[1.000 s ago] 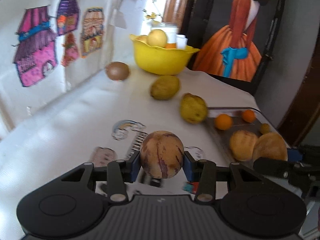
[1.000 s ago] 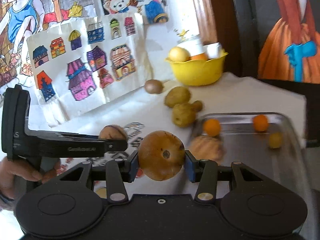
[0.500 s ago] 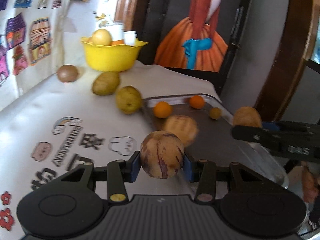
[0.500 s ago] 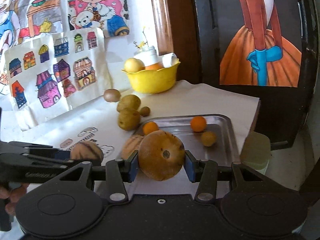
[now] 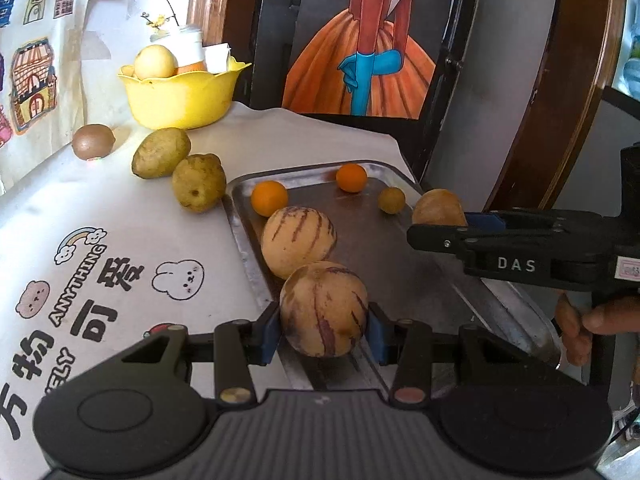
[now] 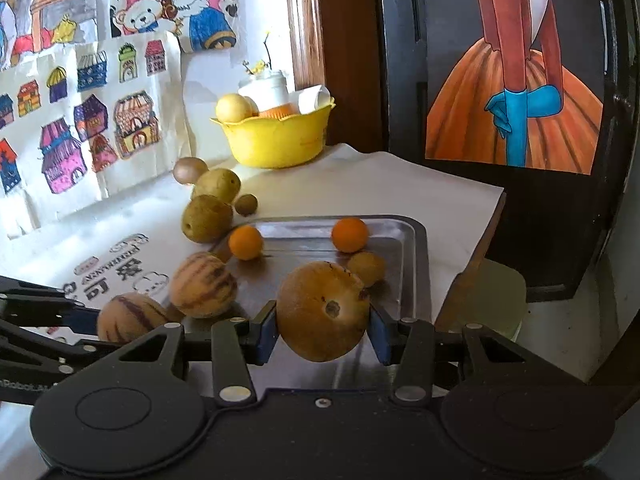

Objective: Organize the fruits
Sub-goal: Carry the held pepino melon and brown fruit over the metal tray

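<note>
Both wrist views close, angled down, sharing tray [image 5: 240, 216], perhaps converging

Right gripper [image 6: 323, 327] is clamping a brown round fruit [image 6: 323, 315] over the near end of the metal tray [image 6: 412, 248]. Tray is holding two oranges [image 6: 245, 242], a small yellowish fruit [image 6: 367, 267] and a striped melon [image 6: 203, 284]. Left gripper [image 6: 100, 330] is gripping another striped melon [image 6: 127, 317] at left.
</note>
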Motion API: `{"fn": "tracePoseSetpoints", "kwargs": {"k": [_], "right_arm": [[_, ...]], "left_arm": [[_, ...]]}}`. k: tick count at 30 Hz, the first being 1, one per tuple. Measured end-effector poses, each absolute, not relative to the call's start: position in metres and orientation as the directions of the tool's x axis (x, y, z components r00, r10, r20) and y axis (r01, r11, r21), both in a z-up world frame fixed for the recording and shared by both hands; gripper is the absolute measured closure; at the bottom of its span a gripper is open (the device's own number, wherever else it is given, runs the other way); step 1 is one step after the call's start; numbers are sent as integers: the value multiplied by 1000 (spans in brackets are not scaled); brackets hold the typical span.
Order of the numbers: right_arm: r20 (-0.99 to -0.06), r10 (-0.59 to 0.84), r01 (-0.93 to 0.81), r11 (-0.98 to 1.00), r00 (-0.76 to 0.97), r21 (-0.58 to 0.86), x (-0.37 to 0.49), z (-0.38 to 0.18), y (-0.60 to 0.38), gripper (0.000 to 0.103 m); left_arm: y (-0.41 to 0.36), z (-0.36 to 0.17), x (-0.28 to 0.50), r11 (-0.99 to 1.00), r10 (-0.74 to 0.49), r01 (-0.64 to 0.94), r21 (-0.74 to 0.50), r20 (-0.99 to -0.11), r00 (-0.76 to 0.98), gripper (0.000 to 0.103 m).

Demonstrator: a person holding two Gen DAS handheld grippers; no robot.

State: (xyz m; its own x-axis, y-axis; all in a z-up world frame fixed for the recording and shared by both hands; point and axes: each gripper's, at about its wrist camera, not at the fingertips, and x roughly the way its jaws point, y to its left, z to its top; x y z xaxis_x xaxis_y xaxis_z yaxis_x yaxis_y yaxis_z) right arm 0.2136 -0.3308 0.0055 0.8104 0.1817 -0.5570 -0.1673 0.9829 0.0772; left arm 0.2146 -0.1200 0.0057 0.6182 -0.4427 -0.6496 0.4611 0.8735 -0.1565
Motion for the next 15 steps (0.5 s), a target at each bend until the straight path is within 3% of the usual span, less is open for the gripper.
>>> {"fn": "tracePoseSetpoints", "kwargs": {"k": [15], "right_arm": [[-602, 208, -221, 974, 771, 54, 228, -4, -330, 55]], "left_arm": [[-140, -3, 219, 871, -423, 477, -114, -668, 612, 55]]}}
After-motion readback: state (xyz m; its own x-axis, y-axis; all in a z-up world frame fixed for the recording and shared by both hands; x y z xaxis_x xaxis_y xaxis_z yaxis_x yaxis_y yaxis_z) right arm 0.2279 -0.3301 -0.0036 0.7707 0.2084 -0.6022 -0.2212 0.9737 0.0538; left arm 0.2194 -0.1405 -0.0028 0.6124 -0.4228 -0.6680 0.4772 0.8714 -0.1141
